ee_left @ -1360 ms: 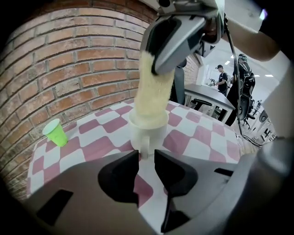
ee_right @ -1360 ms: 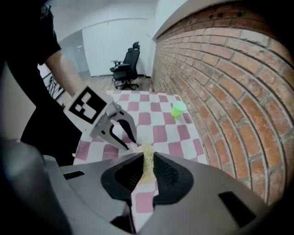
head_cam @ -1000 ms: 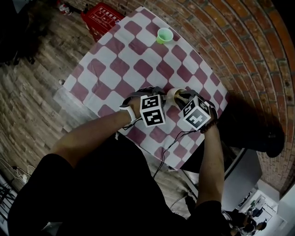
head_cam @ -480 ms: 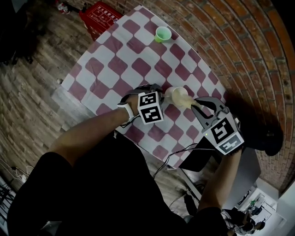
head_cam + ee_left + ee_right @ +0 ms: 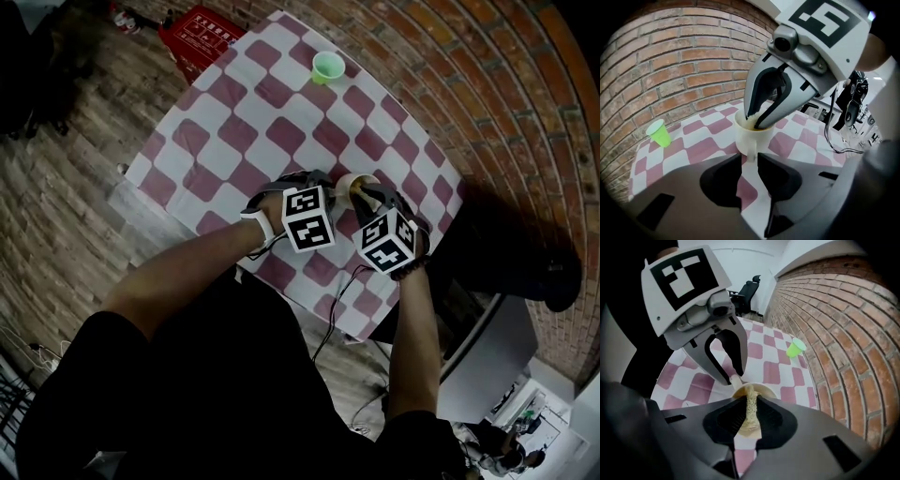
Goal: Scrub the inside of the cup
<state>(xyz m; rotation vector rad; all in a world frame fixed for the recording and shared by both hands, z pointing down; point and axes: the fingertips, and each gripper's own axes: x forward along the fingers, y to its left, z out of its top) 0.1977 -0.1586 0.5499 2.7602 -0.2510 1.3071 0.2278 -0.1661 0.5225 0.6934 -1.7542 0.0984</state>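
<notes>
A cream cup [image 5: 352,182] stands near the table's right edge. My left gripper [image 5: 325,187] is shut on the cup's handle [image 5: 750,156], which sits pinched between the jaws in the left gripper view. From the right, my right gripper [image 5: 367,196] points down into the cup. It is shut on a yellowish sponge [image 5: 749,405], whose lower end reaches into the cup's mouth [image 5: 761,391]. In the left gripper view the right gripper's fingertips [image 5: 754,123] dip past the rim. The cup's inside is mostly hidden.
A green plastic cup [image 5: 328,67] stands at the far end of the red-and-white checked table [image 5: 244,131]. A red crate [image 5: 202,28] sits on the wooden floor beyond the table. A brick wall [image 5: 487,103] runs along the right side.
Half a second ago my right gripper was swung out to the right with the sponge clear of the cup. It has moved back left and down into the cup. The left gripper held still.
</notes>
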